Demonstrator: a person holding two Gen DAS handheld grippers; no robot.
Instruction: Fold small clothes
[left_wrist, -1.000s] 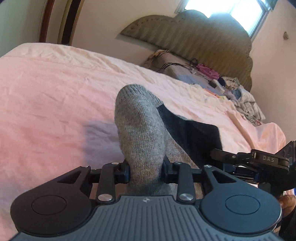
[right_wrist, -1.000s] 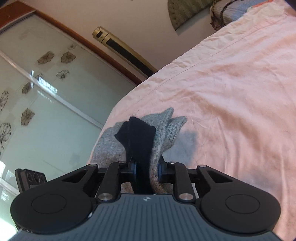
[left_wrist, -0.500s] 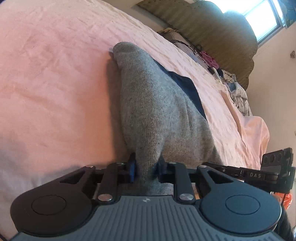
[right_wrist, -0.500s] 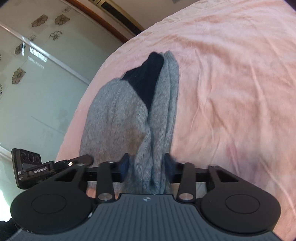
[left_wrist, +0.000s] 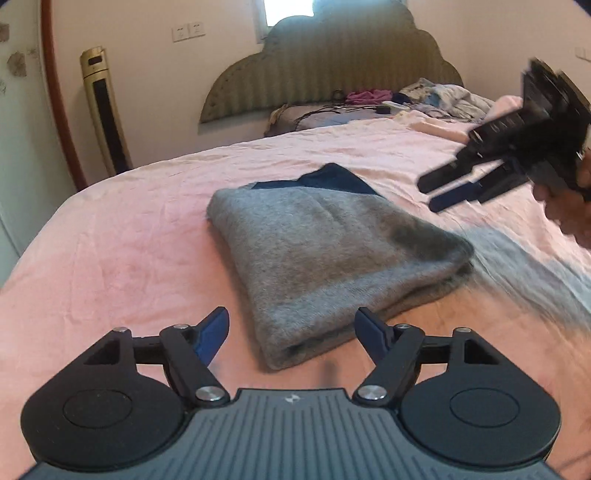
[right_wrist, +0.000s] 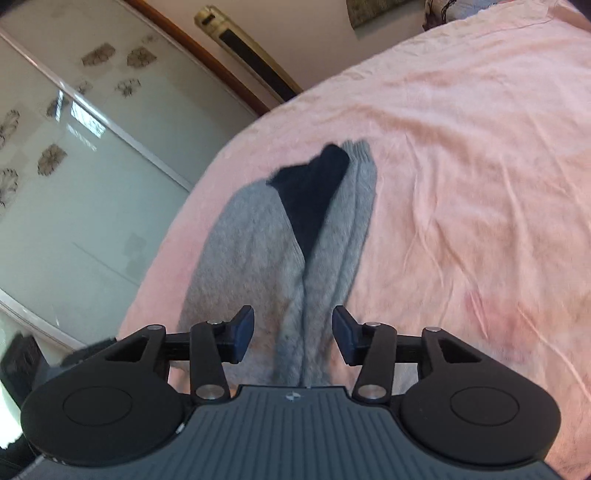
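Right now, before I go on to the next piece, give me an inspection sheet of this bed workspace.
Surface: pink bedsheet, wrinkled, bare around the garment.
Job's things: grey knitted garment with a dark navy part, lying folded on the sheet, held by neither gripper.
Clutter: heap of mixed clothes at the head of the bed.
Grippers: left gripper open, jaws have just been opening, its fingers either side of the garment's near corner, not pressing; right gripper open, jaws have just been opening, garment between them but loose.
Cables: dark cords by the pillows.
Surroundings: green padded headboard, gold tower fan, glass sliding doors with flower prints.
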